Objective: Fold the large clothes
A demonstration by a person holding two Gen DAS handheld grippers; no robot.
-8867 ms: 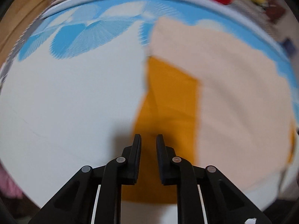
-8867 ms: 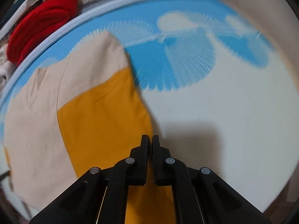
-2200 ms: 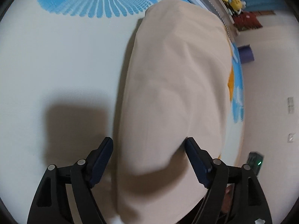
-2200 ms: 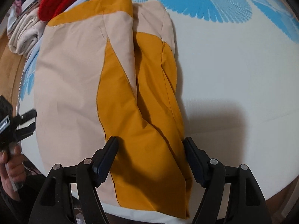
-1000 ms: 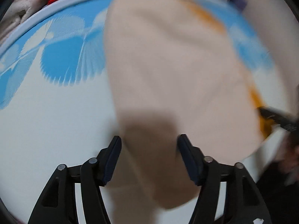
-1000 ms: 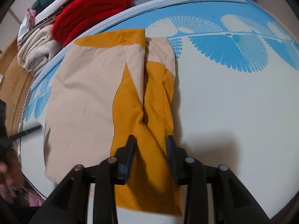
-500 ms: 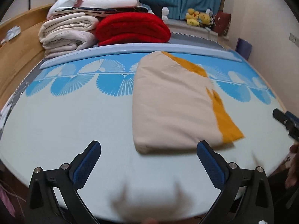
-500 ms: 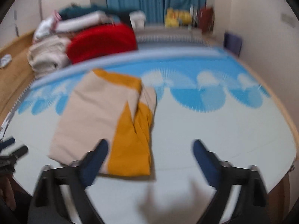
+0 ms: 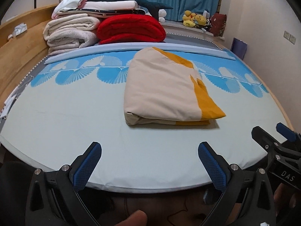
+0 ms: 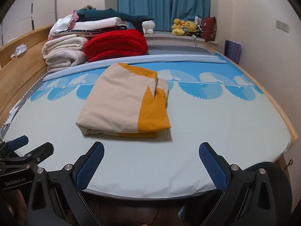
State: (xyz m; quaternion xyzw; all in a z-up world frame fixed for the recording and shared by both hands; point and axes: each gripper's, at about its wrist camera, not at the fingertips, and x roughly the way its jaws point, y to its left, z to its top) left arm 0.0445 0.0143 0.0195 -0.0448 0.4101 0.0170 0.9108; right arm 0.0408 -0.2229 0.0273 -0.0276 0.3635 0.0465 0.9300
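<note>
Folded cloth [image 9: 163, 92], beige with an orange panel along its right side, lies as a thick flat bundle on the bed [image 9: 75, 124], roughly in the middle of the pale sheet and reaching back over the band of blue fan print. Both grippers sit at the near edge of the bed, well apart from the bundle and touching nothing. Left gripper [image 9: 148, 163] has its blue pads [image 9: 86, 165] spread wide with only bare sheet between them, its jaws having just been opening; right gripper [image 10: 150, 162] stands just as wide and empty, its jaws likewise just opened. At the far left of the bed a red blanket [image 9: 129, 29] rests beside rolled cream blankets [image 9: 69, 33], with more folded linen stacked on top. Blue curtains [image 10: 163, 3] hang behind, yellow soft toys [image 10: 180, 27] in front of them.
</note>
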